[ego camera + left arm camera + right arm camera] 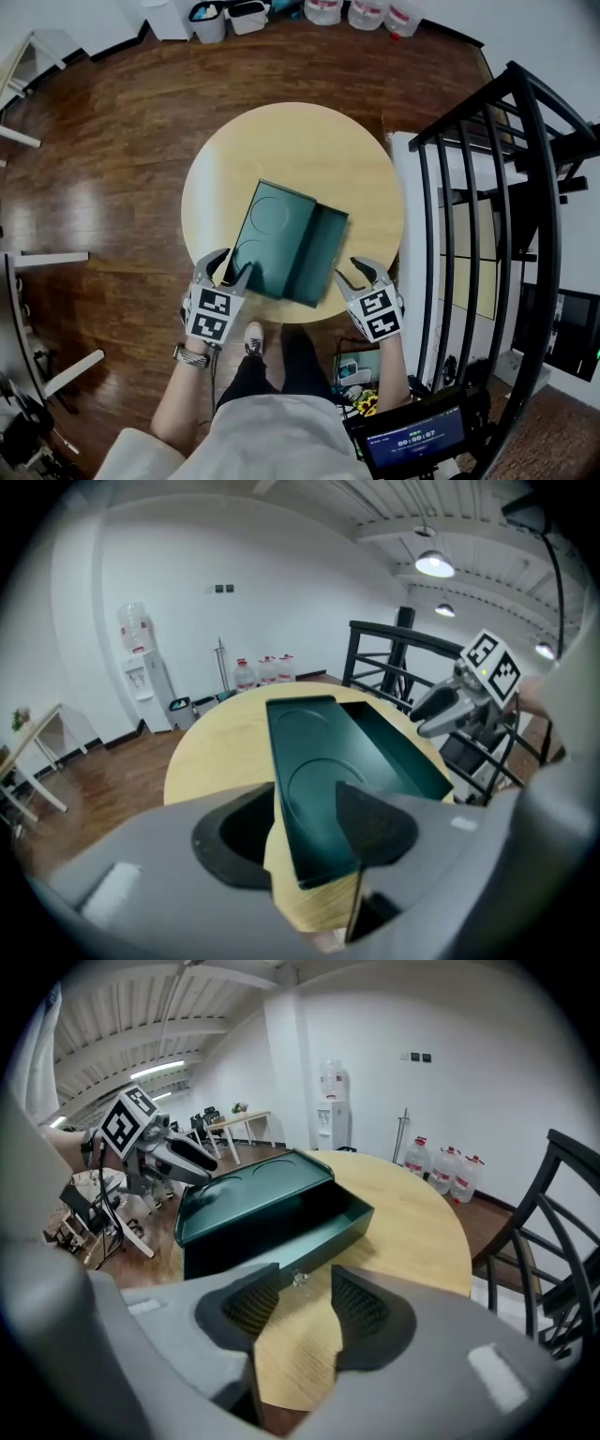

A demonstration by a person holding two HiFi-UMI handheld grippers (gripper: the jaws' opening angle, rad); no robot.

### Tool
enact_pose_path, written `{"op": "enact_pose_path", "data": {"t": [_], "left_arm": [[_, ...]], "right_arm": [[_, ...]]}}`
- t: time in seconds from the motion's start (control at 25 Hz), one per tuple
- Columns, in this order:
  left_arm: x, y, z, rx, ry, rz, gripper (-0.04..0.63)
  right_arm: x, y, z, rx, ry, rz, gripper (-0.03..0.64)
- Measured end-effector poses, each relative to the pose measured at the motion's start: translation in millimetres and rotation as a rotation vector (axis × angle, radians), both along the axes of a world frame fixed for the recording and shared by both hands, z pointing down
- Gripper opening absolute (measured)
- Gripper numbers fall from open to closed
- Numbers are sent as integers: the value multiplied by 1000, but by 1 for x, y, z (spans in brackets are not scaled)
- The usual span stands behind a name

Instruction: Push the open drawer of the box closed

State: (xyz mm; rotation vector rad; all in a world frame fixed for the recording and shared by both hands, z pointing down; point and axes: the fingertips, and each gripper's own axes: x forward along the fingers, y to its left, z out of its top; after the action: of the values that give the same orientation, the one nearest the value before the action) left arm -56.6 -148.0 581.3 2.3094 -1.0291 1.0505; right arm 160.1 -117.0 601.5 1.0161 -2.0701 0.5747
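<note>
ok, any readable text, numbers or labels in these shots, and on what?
"00:00:07": timer on the screen at the head view's bottom edge; small, last digit unsure.
On the marker cubes: black-and-white squares only, no words.
On the green box: no print, only pressed circles.
On the water bottles: labels too small to read.

Bare round table (291,141) all around the box (272,234), black railing (464,106) close at its right.

text | screen (412,439) | timer digits, apparently 00:00:07 | nothing else legible
</note>
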Motion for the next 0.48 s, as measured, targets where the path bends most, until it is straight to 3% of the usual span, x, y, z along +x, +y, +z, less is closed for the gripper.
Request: {"op": "enact_pose_path", "data": {"t": [0.16, 0.48], "left_arm": [[-1, 8, 10, -82, 26, -23, 232], [-1, 10, 17, -108, 24, -44, 238]], "right_arm": [[-1, 7, 19, -51, 16, -82, 201], [-3, 3, 41, -115, 123, -194, 202]]}}
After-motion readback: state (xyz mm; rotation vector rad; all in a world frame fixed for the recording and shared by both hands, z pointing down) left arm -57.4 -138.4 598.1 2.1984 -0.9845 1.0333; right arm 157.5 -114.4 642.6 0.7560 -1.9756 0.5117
